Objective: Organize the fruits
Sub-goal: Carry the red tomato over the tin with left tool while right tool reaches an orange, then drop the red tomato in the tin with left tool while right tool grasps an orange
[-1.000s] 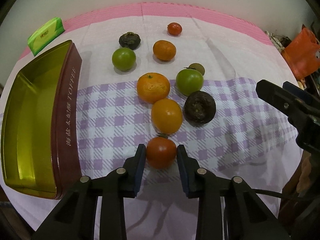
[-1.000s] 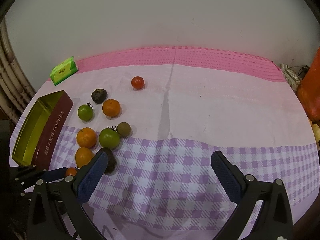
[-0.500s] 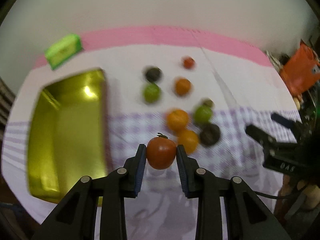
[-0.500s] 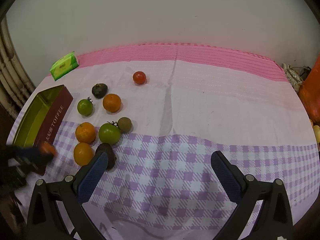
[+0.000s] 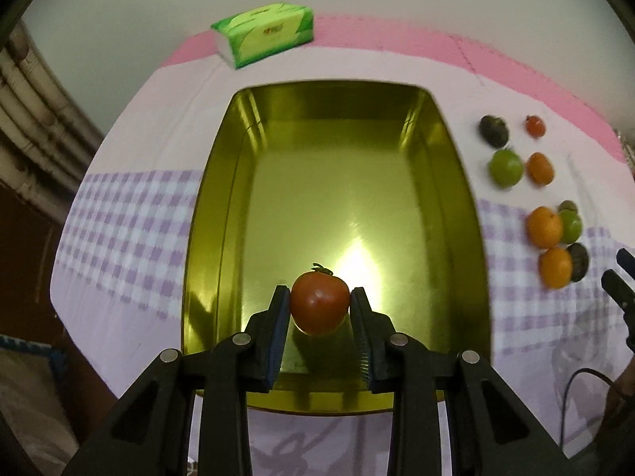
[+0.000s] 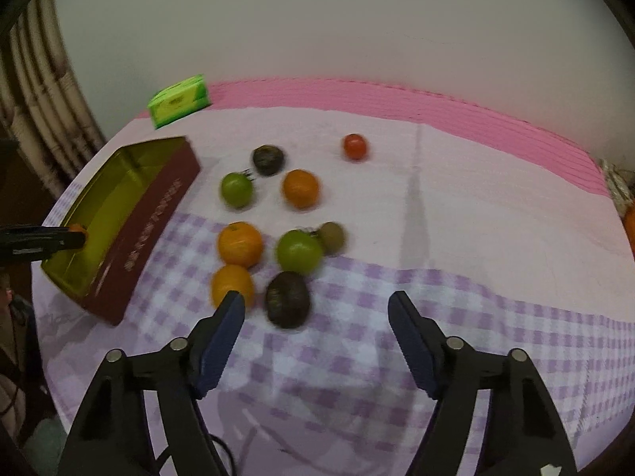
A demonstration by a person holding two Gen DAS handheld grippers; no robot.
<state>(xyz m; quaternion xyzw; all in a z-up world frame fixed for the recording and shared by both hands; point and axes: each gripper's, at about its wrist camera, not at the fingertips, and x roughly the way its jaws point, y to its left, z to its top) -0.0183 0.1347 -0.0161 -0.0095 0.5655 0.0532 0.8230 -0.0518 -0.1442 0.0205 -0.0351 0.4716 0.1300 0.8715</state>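
Note:
My left gripper [image 5: 319, 309] is shut on a red tomato [image 5: 319, 303] and holds it above the near end of the empty gold tin [image 5: 456, 182]. The tin's dark red side [image 6: 151, 234] shows at the left of the right wrist view, with the left gripper's tip [image 6: 67, 238] over it. My right gripper [image 6: 315, 313] is open and empty, just in front of a dark fruit [image 6: 287, 298]. Oranges [image 6: 240, 244], green tomatoes [image 6: 298, 252] and a small red tomato [image 6: 354, 146] lie loose on the cloth.
A green tissue pack [image 5: 264, 33] lies behind the tin near the wall. The round table has a pink and purple-checked cloth [image 6: 456, 206]. Pipes [image 5: 35, 119] stand at the left. The loose fruit lies right of the tin [image 5: 543, 226].
My left gripper lifted the red tomato off the cloth and carried it left to above the tin. My right gripper moved in closer to the loose fruit and stayed open.

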